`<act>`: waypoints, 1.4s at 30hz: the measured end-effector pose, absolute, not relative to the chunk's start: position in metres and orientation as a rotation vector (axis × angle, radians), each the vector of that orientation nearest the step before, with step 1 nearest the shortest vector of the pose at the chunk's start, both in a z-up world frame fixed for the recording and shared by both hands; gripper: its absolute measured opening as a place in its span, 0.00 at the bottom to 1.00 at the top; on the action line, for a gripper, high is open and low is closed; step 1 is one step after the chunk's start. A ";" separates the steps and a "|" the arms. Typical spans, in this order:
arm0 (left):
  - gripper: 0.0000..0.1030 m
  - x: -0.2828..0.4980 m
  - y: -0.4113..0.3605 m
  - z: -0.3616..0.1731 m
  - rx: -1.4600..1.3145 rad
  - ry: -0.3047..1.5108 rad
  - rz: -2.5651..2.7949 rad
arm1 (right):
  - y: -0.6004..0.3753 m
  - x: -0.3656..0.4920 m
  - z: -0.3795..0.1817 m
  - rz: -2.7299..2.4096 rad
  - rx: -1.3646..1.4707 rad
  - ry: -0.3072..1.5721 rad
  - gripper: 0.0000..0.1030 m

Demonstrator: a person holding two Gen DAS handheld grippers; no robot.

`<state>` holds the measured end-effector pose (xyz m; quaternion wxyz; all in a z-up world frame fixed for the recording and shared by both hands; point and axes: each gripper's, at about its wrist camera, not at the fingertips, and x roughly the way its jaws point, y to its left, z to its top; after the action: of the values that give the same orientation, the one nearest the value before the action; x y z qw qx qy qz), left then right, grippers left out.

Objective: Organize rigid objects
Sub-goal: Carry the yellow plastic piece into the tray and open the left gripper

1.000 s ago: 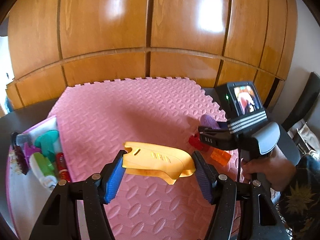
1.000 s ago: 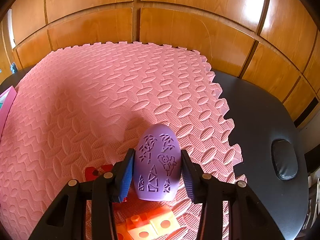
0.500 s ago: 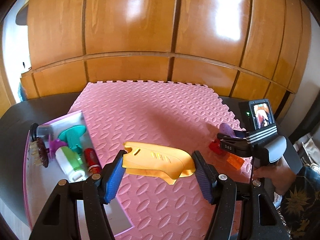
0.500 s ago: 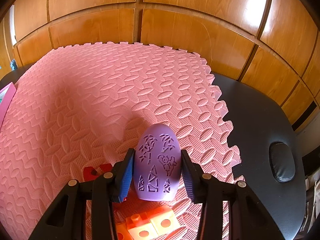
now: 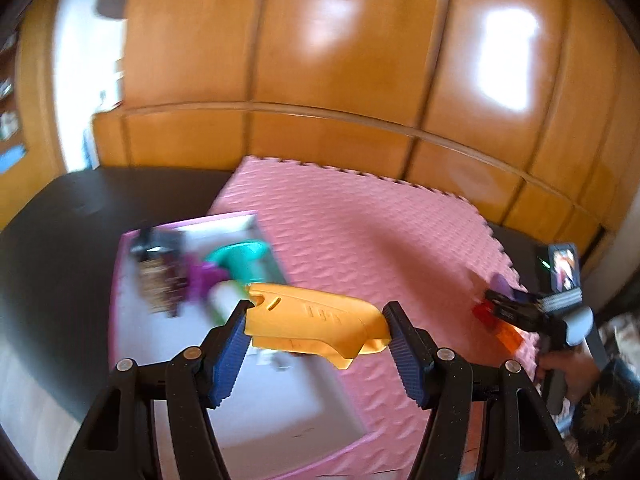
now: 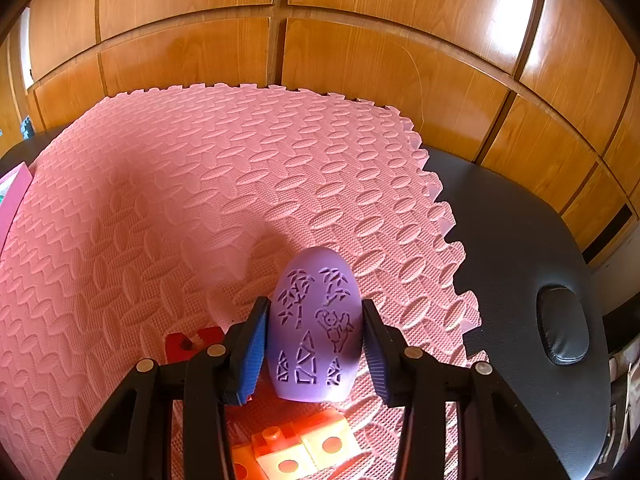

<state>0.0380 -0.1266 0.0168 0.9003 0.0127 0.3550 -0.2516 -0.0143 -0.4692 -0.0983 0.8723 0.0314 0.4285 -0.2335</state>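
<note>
My left gripper [image 5: 316, 322] is shut on a long yellow plastic piece [image 5: 312, 322], held crosswise above the near edge of a pink-rimmed tray [image 5: 120, 288]. The tray holds a teal piece [image 5: 240, 254], a purple piece [image 5: 202, 276], a dark brush [image 5: 158, 284] and a white-and-green bottle [image 5: 224, 298], all blurred. My right gripper [image 6: 314, 340] is shut on a purple egg-shaped shell [image 6: 314, 320] with cut-out patterns, low over the pink foam mat [image 6: 200, 184]. Below it lie a red block [image 6: 192, 342] and orange blocks [image 6: 296, 452]. The right gripper [image 5: 516, 308] also shows at the mat's right edge.
A black table [image 6: 520, 240] carries the mat, with a dark oval pad [image 6: 562, 330] at its right. Wooden panels [image 6: 360, 40] close the back. A hand and patterned sleeve [image 5: 588, 384] hold the right gripper.
My left gripper has swung left with the yellow piece, from over the mat to over the tray. The right gripper and the purple shell have stayed still.
</note>
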 end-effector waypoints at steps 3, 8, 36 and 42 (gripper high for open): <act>0.64 0.053 -0.096 0.010 -0.014 0.764 -0.440 | -0.469 -0.014 -0.098 -0.487 0.064 0.896 0.43; 0.64 0.070 -0.054 -0.013 -0.065 0.827 -0.339 | -0.468 -0.015 -0.098 -0.489 0.063 0.896 0.43; 0.69 0.125 -0.066 -0.061 0.086 0.911 -0.292 | -0.468 -0.014 -0.099 -0.499 0.063 0.898 0.43; 0.71 0.112 -0.058 -0.050 0.069 0.872 -0.274 | -0.468 -0.014 -0.099 -0.499 0.062 0.898 0.43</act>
<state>0.1118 -0.0579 -0.0495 0.8968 0.0335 0.4208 -0.1324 -0.0142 -0.4681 -0.0987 0.8706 0.0299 0.4293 -0.2386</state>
